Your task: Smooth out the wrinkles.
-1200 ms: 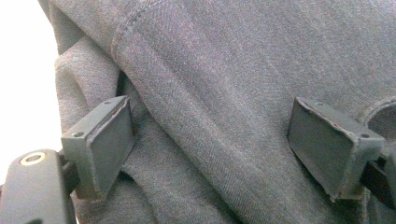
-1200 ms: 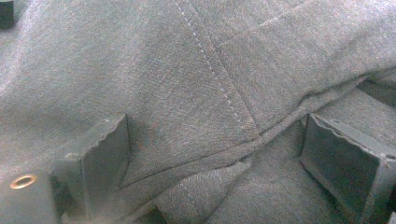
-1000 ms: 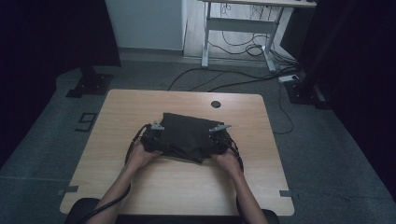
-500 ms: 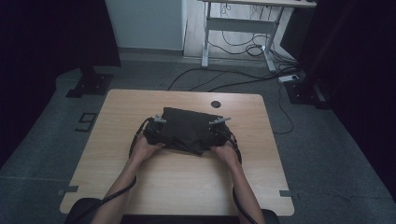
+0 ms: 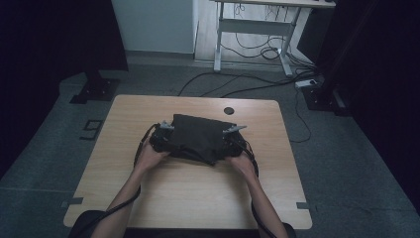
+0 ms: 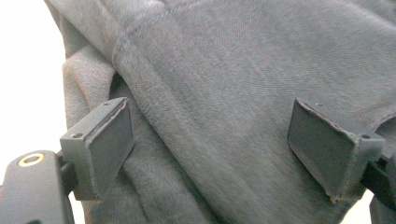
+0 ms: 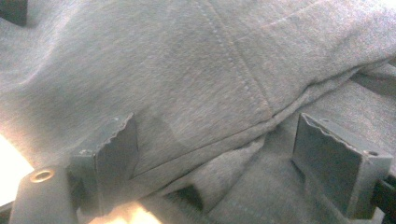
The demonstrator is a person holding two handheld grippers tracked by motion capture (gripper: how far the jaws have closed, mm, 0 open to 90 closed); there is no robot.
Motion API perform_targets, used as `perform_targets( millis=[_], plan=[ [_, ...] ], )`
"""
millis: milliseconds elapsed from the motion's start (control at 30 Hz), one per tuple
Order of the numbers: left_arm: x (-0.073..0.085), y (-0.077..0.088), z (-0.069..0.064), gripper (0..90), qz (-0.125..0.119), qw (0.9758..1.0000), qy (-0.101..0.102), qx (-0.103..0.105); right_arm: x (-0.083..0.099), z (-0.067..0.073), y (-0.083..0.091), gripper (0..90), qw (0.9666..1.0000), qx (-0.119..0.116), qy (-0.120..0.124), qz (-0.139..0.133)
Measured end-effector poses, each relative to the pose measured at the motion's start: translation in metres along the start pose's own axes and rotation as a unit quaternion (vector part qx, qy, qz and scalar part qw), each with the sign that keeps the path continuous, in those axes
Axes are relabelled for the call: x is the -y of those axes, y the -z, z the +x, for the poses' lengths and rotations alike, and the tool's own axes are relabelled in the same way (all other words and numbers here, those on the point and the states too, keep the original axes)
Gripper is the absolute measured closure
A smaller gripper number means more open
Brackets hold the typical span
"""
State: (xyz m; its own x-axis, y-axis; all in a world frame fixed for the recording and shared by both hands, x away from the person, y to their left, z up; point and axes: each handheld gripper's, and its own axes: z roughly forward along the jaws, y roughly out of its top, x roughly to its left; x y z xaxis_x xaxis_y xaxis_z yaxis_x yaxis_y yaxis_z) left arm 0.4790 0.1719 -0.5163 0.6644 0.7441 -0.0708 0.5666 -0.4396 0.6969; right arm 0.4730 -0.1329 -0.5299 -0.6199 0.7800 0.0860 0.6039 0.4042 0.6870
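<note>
The dark garment (image 5: 197, 138) lies folded into a rough rectangle near the middle of the wooden table (image 5: 198, 198), a little toward the far edge, just short of the round cable hole (image 5: 228, 110). The left gripper (image 5: 163, 135) sits at its left side and the right gripper (image 5: 233, 136) at its right, each held by a hand coming in from the near edge.

Compared with a second ago, the bundle looks squarer and flatter, and both hands sit slightly farther up the table against its sides; otherwise the hands have barely shifted. The right jaws have just been closing a little, with cloth between them.

In the left gripper view the left gripper (image 6: 210, 154) stands with its jaws wide apart, grey cloth (image 6: 224, 93) spread between and behind them, and neither pad seems to press into it. In the right gripper view the right gripper (image 7: 215, 163) is likewise spread, with a stitched seam (image 7: 243, 88) and a folded hem running between the jaws; the pads do not appear to pinch the fabric yet.

This probably means a fold has just been laid down, and the tongs are being placed on the two sides for the next one. The likely next need is a firm grip on both edges at once, so the layers do not slip apart when lifted.
</note>
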Motion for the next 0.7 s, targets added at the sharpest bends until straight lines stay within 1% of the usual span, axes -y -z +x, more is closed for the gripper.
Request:
perform_targets(
  millis=[33,100,167,233,300,333,467,567,633,700],
  plan=[
    [-0.001,0.005,-0.001,13.0,-0.006,1.0,0.0,0.003,0.0,0.001,0.002,13.5,1.0,-0.002,0.001,-0.001],
    [-0.002,0.013,-0.003,10.8,-0.013,0.9999,-0.004,0.002,0.0,0.004,0.007,12.5,1.0,-0.006,0.006,-0.002],
    [-0.002,0.02,-0.006,8.7,-0.015,0.9998,-0.013,0.003,-0.001,0.007,0.012,9.6,0.9999,-0.009,0.011,-0.001],
    [-0.003,0.029,-0.01,4.6,-0.014,0.9996,-0.025,0.005,-0.001,0.01,0.017,5.5,0.9998,-0.01,0.016,-0.001],
    [-0.002,0.037,-0.014,1.4,-0.015,0.9992,-0.036,0.004,-0.002,0.014,0.025,1.3,0.9997,-0.009,0.02,-0.005],
    [-0.001,0.041,-0.015,0.8,-0.016,0.9991,-0.039,0.004,-0.002,0.016,0.028,0.0,0.9997,-0.01,0.023,-0.008],
    [0.007,0.056,-0.02,0.1,-0.022,0.9986,-0.046,0.01,0.0,0.022,0.043,0.0,0.9992,-0.011,0.032,-0.02],
    [0.014,0.066,-0.022,0.1,-0.026,0.9983,-0.053,0.005,0.006,0.025,0.054,0.0,0.9991,-0.014,0.033,-0.025],
    [0.02,0.072,-0.023,0.0,-0.03,0.998,-0.056,0.003,0.01,0.027,0.059,0.0,0.9991,-0.019,0.032,-0.023],
    [0.027,0.079,-0.024,0.0,-0.032,0.9976,-0.062,-0.001,0.015,0.029,0.066,0.0,0.9989,-0.018,0.034,-0.026]
  ],
)
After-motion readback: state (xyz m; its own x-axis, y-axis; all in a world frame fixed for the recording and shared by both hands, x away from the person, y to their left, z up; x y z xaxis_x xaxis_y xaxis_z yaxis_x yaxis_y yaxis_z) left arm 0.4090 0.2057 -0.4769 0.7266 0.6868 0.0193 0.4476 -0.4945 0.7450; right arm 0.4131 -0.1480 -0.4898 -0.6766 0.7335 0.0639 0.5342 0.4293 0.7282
